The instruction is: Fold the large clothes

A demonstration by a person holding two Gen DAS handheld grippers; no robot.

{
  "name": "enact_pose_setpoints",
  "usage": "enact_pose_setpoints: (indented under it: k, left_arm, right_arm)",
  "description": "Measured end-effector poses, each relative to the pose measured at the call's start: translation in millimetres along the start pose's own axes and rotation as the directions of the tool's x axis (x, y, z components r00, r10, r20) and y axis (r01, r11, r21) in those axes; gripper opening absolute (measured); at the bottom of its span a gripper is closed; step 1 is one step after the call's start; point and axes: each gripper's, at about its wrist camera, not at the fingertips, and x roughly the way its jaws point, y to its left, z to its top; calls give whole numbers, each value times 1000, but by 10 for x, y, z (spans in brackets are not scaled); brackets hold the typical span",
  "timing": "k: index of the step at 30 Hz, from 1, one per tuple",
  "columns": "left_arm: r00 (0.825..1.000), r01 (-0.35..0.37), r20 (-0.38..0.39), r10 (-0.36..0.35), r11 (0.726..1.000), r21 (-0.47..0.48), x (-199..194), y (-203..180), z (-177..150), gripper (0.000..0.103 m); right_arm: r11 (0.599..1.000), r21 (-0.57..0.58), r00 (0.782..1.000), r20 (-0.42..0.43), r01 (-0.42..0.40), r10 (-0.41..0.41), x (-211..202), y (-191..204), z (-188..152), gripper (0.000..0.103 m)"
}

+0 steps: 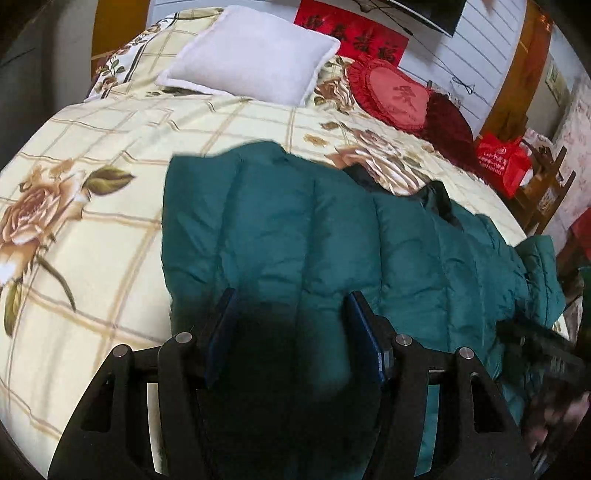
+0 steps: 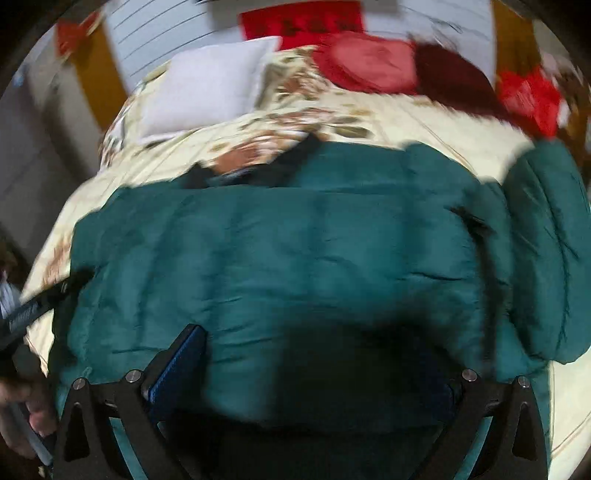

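1. Nearest to me, my left tool [image 1: 291, 306] hovers over the near edge of a teal quilted down jacket [image 1: 280, 229], its two blue-padded fingers [image 1: 221, 328] spread apart with only shadowed fabric between them, gripping nothing.
2. My right tool [image 2: 321, 362] sits low over the same jacket [image 2: 280, 258]; its blue left finger [image 2: 177, 369] stands wide of the right one, which is lost in shadow and blur, so the tool reads as released.
3. At the left edge of the right wrist view, a blurred hand [image 2: 22, 406] grips a dark handle that I take to be the other tool's.
4. The jacket lies spread flat across the near half of a bed [image 1: 92, 258], quilted panels up, a sleeve [image 2: 546, 251] bunched at the right side, a dark lining [image 1: 439, 201] showing at its far edge.
5. The bed wears a cream bedspread with a tan grid and rose prints.
6. Farther back, a white pillow [image 1: 251, 51] rests at the head of the bed, beside a red heart-shaped cushion [image 1: 399, 96] and a darker maroon cushion [image 1: 450, 125].
7. Beyond the bed's right side, a red bag [image 1: 502, 158] sits on a wooden chair [image 1: 550, 184]; a red banner [image 1: 354, 33] hangs on the white wall.
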Motion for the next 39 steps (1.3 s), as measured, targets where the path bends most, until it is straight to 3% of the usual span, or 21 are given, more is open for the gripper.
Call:
enact_pose_setpoints:
  k: [3,5,7,11,13,15,18,19,20,22,30,33,36,39]
  left_arm:
    - [1000,-10,-6,10,1000,29,14,-107,-51,60]
    - [1000,-28,2,28,999,34,-22,-132,-66,60]
    - [1000,-15,21,15,1000,14,-98,-97,-76,60]
    - [999,7,42,-6,1000,-22,-159,-5,-130,60]
    - [998,15,57,-13,999,-33,-183,15,-157,60]
    - [998,9,58,-7,999,-37,-162,22,-176,60]
    - [999,-9,52,10,1000,-18,-114,-15,-202,61]
    - [999,-14,49,14,1000,-11,-101,-34,-210,62]
    - [999,-22,45,22,1000,-5,-86,-49,-209,62]
    - [998,-41,44,41,999,9,-70,-82,-213,64]
    - [998,-62,28,61,997,38,-119,-118,-189,65]
    - [991,-84,105,81,996,19,-541,-125,-219,65]
    - [992,-49,121,45,998,27,-813,-141,-399,65]
    - [991,-60,121,50,996,72,-863,-204,-662,65]
  right_arm:
    - [997,39,997,-17,71,-70,-5,-371,40,100]
    - [998,24,998,-30,55,-54,-12,-411,69,99]
    - [996,-8,996,-12,94,-94,-120,-346,92,97]
    - [995,-5,984,144,104,-102,-546,-125,151,97]
    - [998,-27,980,193,60,-53,-652,82,206,97]
    - [995,-102,984,175,-12,30,-552,364,262,97]
    - [988,-151,997,69,37,-26,-103,461,276,99]
    - [989,-143,999,-19,40,-43,147,394,238,103]
    - [992,-123,998,-58,-1,-6,301,296,185,103]
    - [996,-75,999,-18,-45,43,284,173,210,103]
    - [996,-93,1000,9,-4,5,254,254,180,103]
    - [998,-58,999,26,22,-21,-9,167,106,102]
    - [1000,0,985,170,18,-18,-517,-109,143,102]
    - [993,27,964,237,115,-118,-938,-549,188,102]
